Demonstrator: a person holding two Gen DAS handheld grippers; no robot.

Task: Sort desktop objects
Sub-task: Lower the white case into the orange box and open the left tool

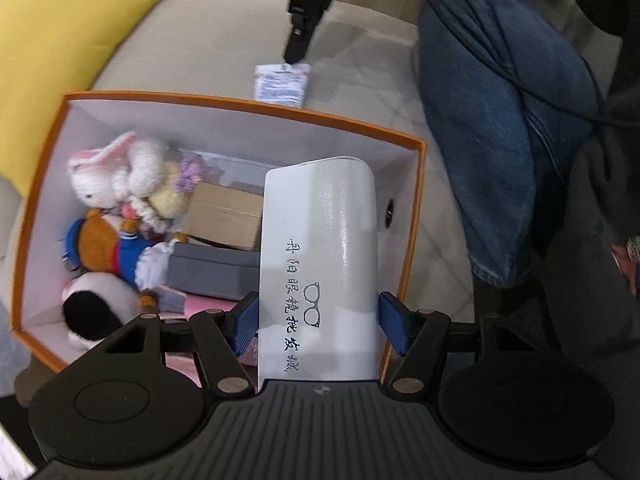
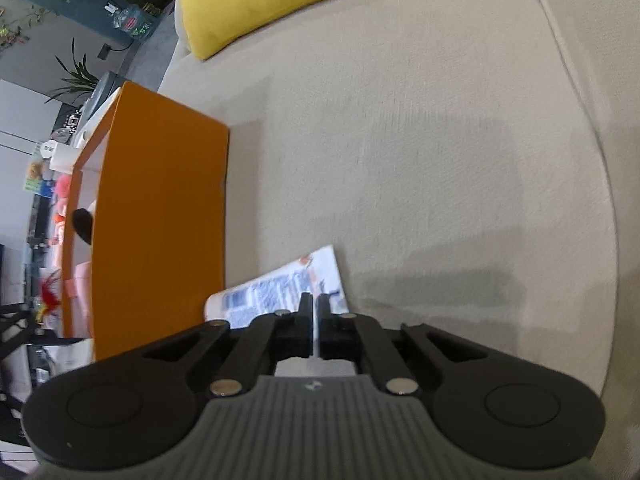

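**White glasses case held over the orange box**

The white glasses case [image 1: 318, 272], printed with Chinese characters and a spectacles outline, sits between the blue pads [image 1: 245, 322] of the left gripper [image 1: 318, 322]. Both pads press its sides, so the fingers are spread only as wide as the case. The case hangs above the open top of the orange box [image 1: 244, 105], over the box's right half.

Inside the box, left of the case, lie a white crocheted rabbit [image 1: 116, 172], a plush figure in blue [image 1: 108, 250], a black-and-white plush [image 1: 94, 308], a brown carton [image 1: 224, 214] and a grey box [image 1: 212, 272].

Beyond the box's far wall, on the beige sofa [image 1: 224, 36], a small white packet [image 1: 282, 85] lies just apart from the box. The right gripper [image 2: 314, 300] is nearly closed, its fingers pinching the packet's edge. A yellow cushion [image 1: 60, 40] rests past the box's left corner, and a leg in blue jeans [image 1: 496, 120] is to the box's right.
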